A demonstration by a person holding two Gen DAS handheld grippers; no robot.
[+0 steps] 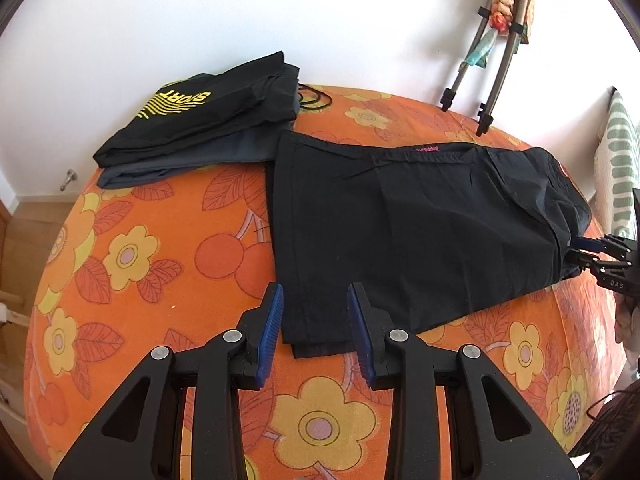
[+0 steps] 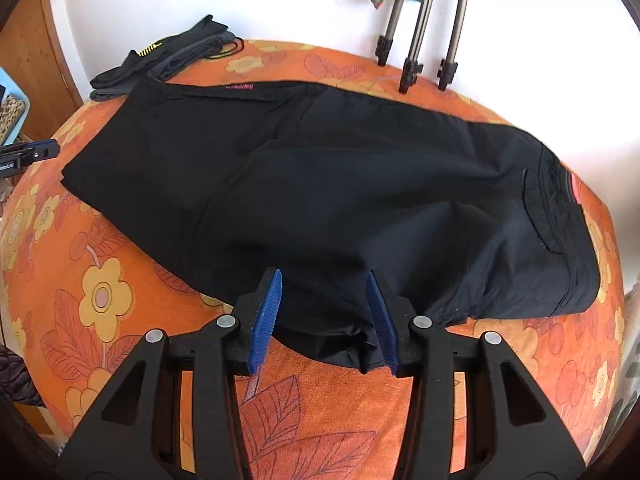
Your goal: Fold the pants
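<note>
Black pants (image 1: 416, 224) lie folded lengthwise on an orange flowered bedspread (image 1: 140, 264), with a small pink label on the far edge. They also fill the right wrist view (image 2: 340, 184). My left gripper (image 1: 315, 334) is open, its blue pads either side of the leg-hem corner, just above the cloth. My right gripper (image 2: 324, 320) is open around a bunched near edge of the pants close to the waist end. The right gripper also shows at the far right of the left wrist view (image 1: 588, 252).
A stack of folded dark clothes (image 1: 200, 124) with a yellow print lies at the bed's far left corner, a black cord beside it. Tripod legs (image 1: 488, 92) stand on the bed by the white wall. A striped pillow (image 1: 620, 168) lies at right.
</note>
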